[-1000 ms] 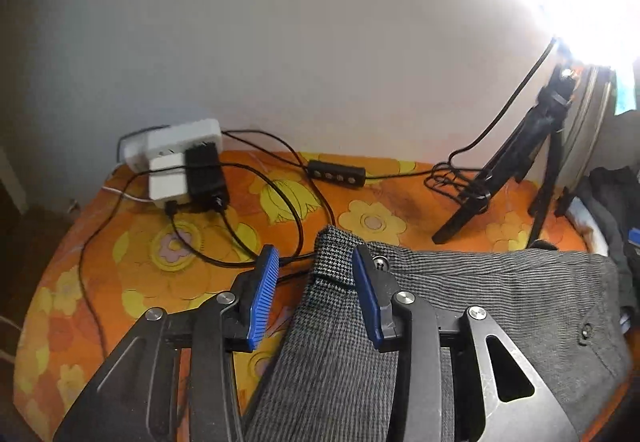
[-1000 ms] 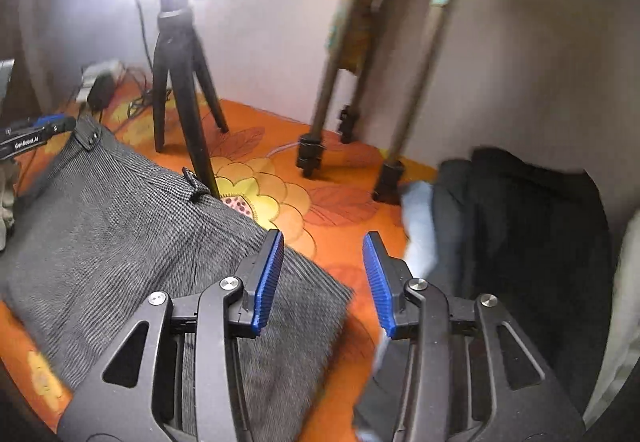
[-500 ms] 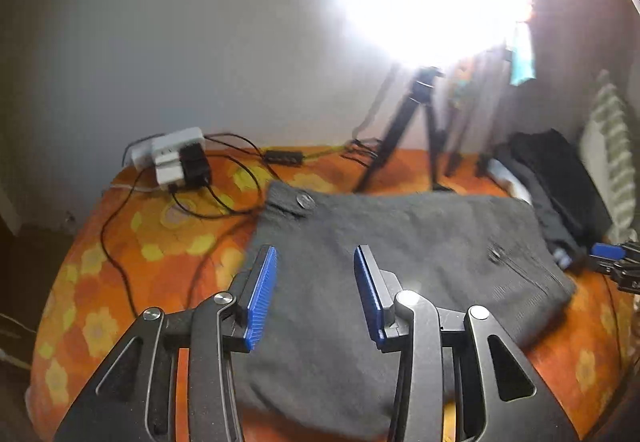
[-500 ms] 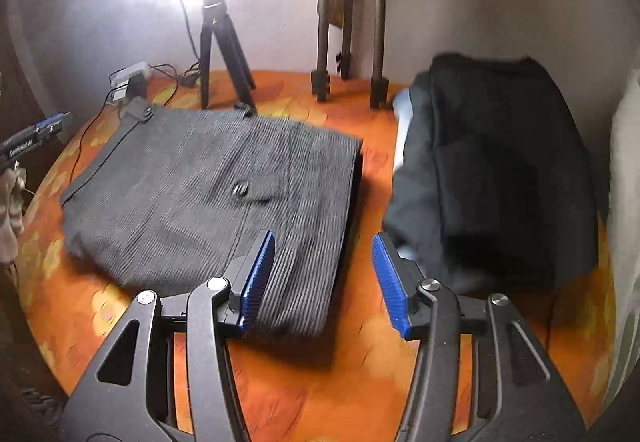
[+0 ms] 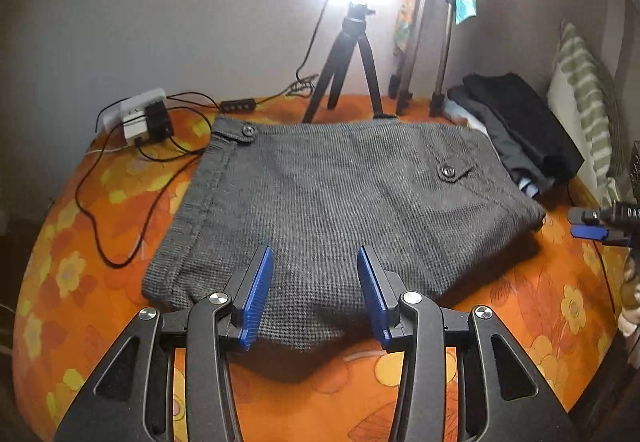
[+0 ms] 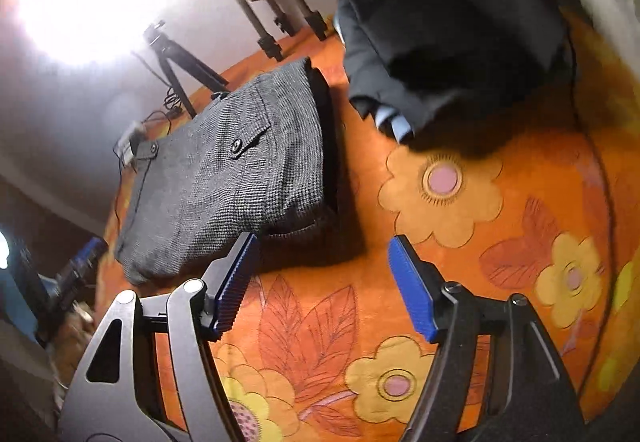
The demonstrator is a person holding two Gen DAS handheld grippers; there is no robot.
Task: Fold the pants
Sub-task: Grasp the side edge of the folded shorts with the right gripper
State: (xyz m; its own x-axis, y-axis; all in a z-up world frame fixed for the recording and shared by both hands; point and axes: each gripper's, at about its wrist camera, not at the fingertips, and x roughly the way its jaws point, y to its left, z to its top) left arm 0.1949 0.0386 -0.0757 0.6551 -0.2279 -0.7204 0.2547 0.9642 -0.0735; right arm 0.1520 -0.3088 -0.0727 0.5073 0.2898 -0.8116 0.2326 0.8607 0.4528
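Observation:
The grey houndstooth pants (image 5: 336,194) lie folded in a flat rectangle on the orange flowered cover (image 5: 120,250), waistband to the left. They also show in the right wrist view (image 6: 224,178). My left gripper (image 5: 314,282) is open and empty, raised above the near edge of the pants. My right gripper (image 6: 322,282) is open and empty, over the bare cover (image 6: 440,202) just right of the pants' folded corner. The right gripper's tips also show at the right edge of the left wrist view (image 5: 592,224).
A stack of dark folded clothes (image 5: 520,122) (image 6: 448,22) lies right of the pants. Black tripod (image 5: 352,66) and stand legs (image 5: 420,82) rise at the back by the wall. A power strip with cables (image 5: 144,118) sits back left. A striped pillow (image 5: 588,102) is far right.
Both grippers have pulled back and up from the pants, open throughout. The left one let the waistband corner lie flat. The right view has tilted and swung toward the bare cover.

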